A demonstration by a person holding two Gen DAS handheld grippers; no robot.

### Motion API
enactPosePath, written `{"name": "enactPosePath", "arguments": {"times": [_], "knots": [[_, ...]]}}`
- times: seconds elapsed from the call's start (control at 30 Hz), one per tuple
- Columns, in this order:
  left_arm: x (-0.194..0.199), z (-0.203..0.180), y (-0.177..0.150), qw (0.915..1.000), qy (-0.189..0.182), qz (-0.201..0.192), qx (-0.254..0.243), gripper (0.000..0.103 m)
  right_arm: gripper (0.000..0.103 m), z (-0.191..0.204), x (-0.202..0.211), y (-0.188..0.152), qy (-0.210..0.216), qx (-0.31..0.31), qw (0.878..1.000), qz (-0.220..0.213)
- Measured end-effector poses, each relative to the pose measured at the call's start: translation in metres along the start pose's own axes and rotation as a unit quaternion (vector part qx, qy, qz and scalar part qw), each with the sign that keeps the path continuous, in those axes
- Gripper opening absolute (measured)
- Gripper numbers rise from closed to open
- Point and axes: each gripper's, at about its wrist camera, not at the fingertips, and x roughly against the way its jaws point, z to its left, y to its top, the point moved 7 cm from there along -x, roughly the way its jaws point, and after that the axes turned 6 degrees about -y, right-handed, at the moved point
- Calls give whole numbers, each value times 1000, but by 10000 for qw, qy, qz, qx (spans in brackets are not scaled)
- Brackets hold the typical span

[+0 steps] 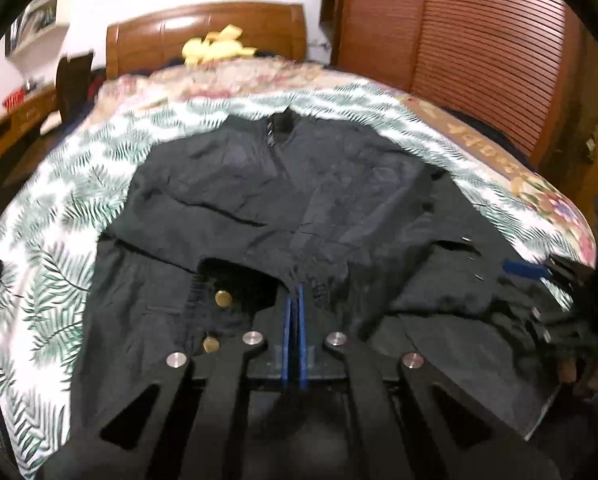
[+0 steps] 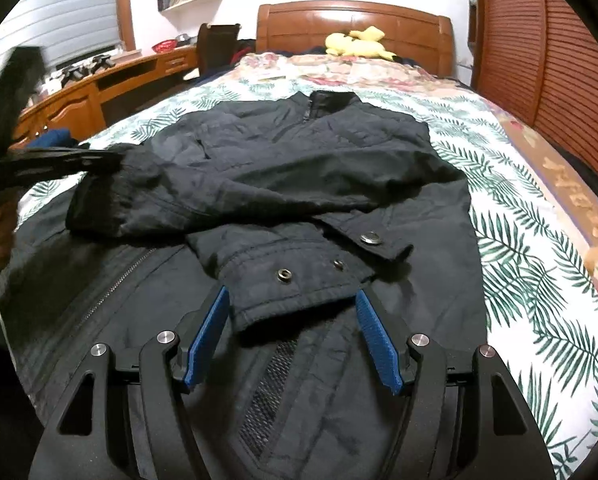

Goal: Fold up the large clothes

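Observation:
A dark jacket (image 2: 299, 168) lies spread on the bed, collar toward the headboard, both sleeves folded across its front. My left gripper (image 1: 295, 292) is shut on the ribbed cuff of one sleeve (image 1: 259, 276) and holds it over the jacket's body (image 1: 291, 184). In the right wrist view the left gripper (image 2: 95, 160) shows at the left edge, clamped on that cuff (image 2: 99, 200). My right gripper (image 2: 293, 300) is open; its blue pads (image 2: 207, 336) stand either side of the other sleeve's snap-button cuff (image 2: 295, 280) without closing on it.
The bed carries a palm-leaf sheet (image 2: 519, 248) and a floral quilt (image 2: 339, 68). A yellow plush toy (image 2: 355, 44) lies by the wooden headboard (image 2: 355, 20). A wooden desk (image 2: 99, 88) stands left, a slatted wooden wardrobe (image 2: 559, 60) right.

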Motion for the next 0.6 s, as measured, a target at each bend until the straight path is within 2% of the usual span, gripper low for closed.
{"name": "enactPosePath", "arguments": {"times": [0.1, 0.17, 0.37, 0.6], "knots": [[28, -20, -15, 9997, 20, -174, -192, 0, 67, -6, 7, 0, -12, -48, 10000, -52], [40, -31, -28, 9996, -92, -190, -175, 0, 67, -8, 11, 0, -20, -62, 9999, -76], [42, -58, -67, 9996, -185, 44, -190, 0, 67, -11, 21, 1, -22, -121, 9998, -176], [63, -55, -81, 9994, -322, -91, 60, 1, 67, 1, 25, 9, 49, -27, 9998, -214]]}}
